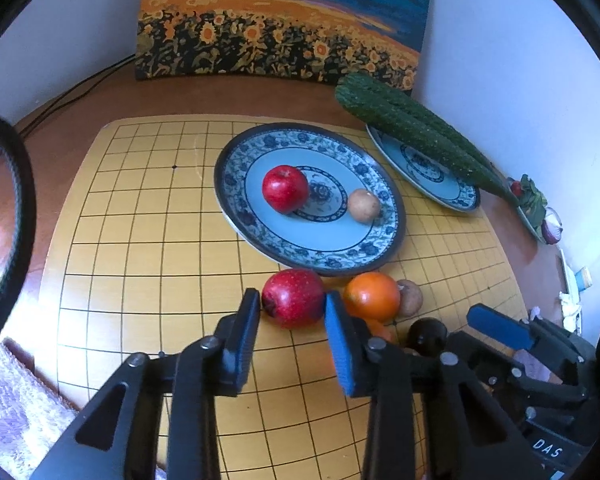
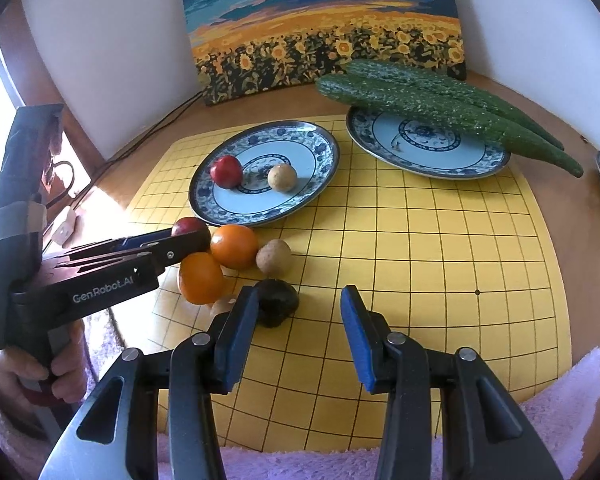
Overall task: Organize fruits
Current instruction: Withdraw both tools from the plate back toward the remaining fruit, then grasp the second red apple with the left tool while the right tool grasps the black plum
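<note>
A red apple (image 1: pixel 294 297) is flanked by the fingers of the left gripper (image 1: pixel 290 312) on the yellow board (image 1: pixel 140 240), just before the near plate (image 1: pixel 256 216); whether it is pinched cannot be told. A second apple (image 1: pixel 285 188) and a brown fruit (image 1: pixel 363 205) are carried on that plate. Two oranges (image 2: pixel 234 246) and a dark fruit (image 2: pixel 277 302) are seen beside. The right gripper (image 2: pixel 298 312) is held with fingers apart. Cucumbers (image 2: pixel 440 104) are laid across the far plate (image 2: pixel 428 160).
</note>
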`<state>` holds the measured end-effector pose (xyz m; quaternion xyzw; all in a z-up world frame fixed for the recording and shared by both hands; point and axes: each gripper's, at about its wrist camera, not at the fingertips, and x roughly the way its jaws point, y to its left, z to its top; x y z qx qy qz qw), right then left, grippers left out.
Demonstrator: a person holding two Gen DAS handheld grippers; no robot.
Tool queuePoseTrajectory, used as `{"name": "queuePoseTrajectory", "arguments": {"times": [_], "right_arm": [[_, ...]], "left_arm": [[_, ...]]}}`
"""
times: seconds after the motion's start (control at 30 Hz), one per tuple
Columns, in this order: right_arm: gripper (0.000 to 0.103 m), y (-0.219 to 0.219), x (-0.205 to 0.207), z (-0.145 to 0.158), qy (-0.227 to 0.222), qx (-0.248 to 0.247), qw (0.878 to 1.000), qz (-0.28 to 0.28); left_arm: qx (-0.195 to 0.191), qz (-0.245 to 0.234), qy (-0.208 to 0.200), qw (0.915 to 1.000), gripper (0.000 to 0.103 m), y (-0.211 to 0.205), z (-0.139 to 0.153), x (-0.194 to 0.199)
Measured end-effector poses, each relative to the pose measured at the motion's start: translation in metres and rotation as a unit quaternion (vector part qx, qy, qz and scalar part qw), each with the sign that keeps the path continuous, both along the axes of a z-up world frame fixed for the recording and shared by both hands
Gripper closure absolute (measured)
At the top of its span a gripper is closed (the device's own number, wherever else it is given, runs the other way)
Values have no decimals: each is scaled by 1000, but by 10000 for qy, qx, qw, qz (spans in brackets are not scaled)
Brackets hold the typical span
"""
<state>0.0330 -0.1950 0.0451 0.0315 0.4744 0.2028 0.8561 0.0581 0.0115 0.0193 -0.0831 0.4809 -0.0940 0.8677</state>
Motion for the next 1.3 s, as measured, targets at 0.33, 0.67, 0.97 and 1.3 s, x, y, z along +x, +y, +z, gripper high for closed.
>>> {"name": "queuePoseTrajectory", "arguments": {"times": [0.33, 0.67, 0.97, 1.3], "right_arm": [[59, 1, -4, 1, 4, 39, 10000, 26], [59, 5, -1, -5, 134, 212, 9996, -132], [59, 2, 0, -10, 296, 477, 9980, -305], [59, 3, 1, -13, 412, 756, 9959, -283]], "left_arm": [[-109, 76, -90, 9999, 69, 8, 7, -7], [-149, 149, -176, 9996, 69, 20, 15, -25], [-230, 230, -168, 9993, 69, 28, 14, -33], [-244, 254, -169, 9992, 69, 27, 15, -37]]}}
